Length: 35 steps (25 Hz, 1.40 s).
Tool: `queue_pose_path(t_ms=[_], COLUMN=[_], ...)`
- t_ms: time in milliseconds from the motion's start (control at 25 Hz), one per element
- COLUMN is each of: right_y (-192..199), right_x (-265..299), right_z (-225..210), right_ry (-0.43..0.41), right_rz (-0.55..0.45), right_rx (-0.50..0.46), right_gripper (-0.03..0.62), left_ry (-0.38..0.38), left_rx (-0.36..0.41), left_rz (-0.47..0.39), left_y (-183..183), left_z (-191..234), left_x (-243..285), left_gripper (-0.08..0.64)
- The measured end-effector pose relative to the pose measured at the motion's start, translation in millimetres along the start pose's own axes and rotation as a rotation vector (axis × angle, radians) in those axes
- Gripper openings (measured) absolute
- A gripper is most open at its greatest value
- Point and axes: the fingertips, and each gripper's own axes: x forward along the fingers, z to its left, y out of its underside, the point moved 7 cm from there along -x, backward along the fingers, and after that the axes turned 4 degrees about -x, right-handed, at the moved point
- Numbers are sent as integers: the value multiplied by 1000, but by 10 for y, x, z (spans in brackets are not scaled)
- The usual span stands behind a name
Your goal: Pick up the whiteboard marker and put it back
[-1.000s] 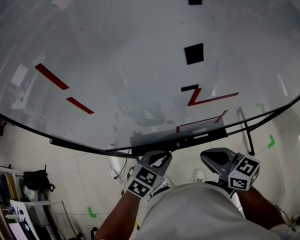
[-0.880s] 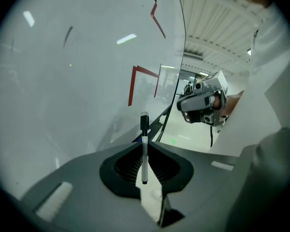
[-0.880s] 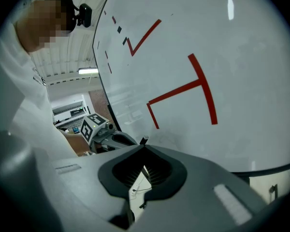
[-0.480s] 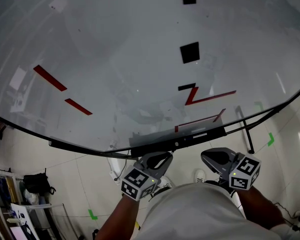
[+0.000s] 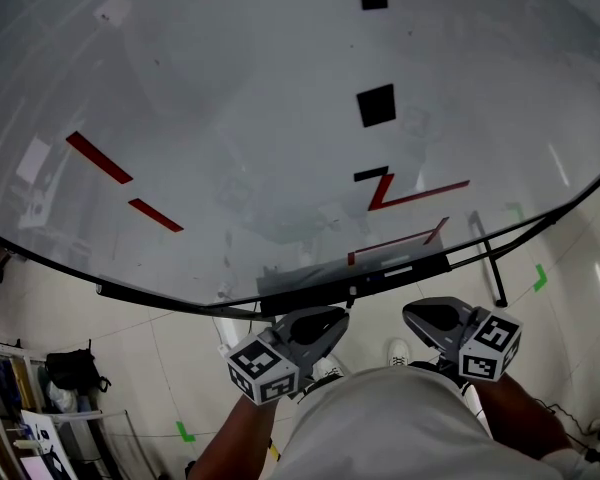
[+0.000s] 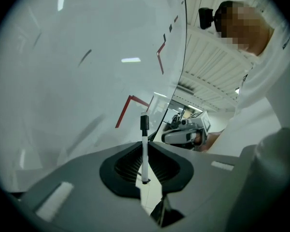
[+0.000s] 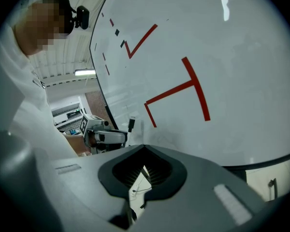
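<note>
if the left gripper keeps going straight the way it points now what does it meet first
Probably the black tray rail under the glossy white whiteboard, just ahead of the left gripper in the head view. The thin white black-capped marker it grips would touch first; depth is unclear.

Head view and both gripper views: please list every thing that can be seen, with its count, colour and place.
whiteboard: one, white, fills the upper head view
red lines: several, red, on the whiteboard's left and centre
black squares: two, black, upper centre of the whiteboard
tray: one, dark, along the whiteboard's lower edge
whiteboard marker: one, white with a black cap, between the left gripper's jaws
green tape marks: two, green, on the floor
left gripper: one, grey, below the tray, shut on the marker
right gripper: one, grey, below the tray, jaws together, nothing between them
</note>
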Motion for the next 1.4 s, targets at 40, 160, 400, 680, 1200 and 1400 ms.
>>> queue_pose_path(t_ms=[40,160,400,680,1200,1400], right_y=[-3,-5,-7,-24,-19,-20], right_x=[2,18,62,91,81,86], right_z=[0,9,16,11,-29,-39], right_ry=[0,-3,-10,-15,-5,-7], right_rz=[0,5,10,8,7,7], right_rx=[-1,-8,-16,-18,-10,-7], right_gripper=[2,2,2,2,2,2], left_ry=[25,88,182,258,223,218], left_rx=[-8,-39,-94,-72,-43,-18], left_rz=[-23,-85,-216,-291,-256,-243], left_y=[-16,-85,-236,-341,-340,-345], left_z=[-21,-96,-185,-239,-179,-187], left_x=[-15,-70,-155,-241,-183,-167], left_gripper=[54,54,54,54,54,54])
